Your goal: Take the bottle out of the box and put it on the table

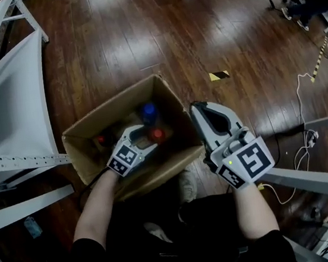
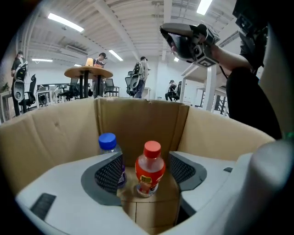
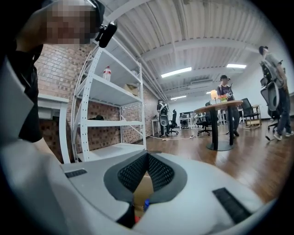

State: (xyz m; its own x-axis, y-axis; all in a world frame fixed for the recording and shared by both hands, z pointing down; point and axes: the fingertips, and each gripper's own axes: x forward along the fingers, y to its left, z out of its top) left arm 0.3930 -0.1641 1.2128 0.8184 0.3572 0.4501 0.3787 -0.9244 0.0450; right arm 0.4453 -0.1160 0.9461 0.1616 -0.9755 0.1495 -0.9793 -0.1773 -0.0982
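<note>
An open cardboard box (image 1: 119,106) stands on the wooden floor with several bottles in it. My left gripper (image 1: 150,139) reaches down into the box, jaws open around a red-capped bottle (image 1: 156,135) with an orange label. In the left gripper view that bottle (image 2: 149,170) stands upright between the pads with a gap on each side. A blue-capped bottle (image 2: 109,144) stands just behind the left pad, and the box wall (image 2: 138,121) rises behind both. My right gripper (image 1: 199,108) hangs shut over the box's right rim, holding nothing.
White metal shelving (image 1: 18,116) stands to the left of the box and a white frame (image 1: 314,179) to the right. A black-and-yellow tape strip (image 1: 219,75) lies on the floor beyond the box. Cables (image 1: 303,139) trail at the right.
</note>
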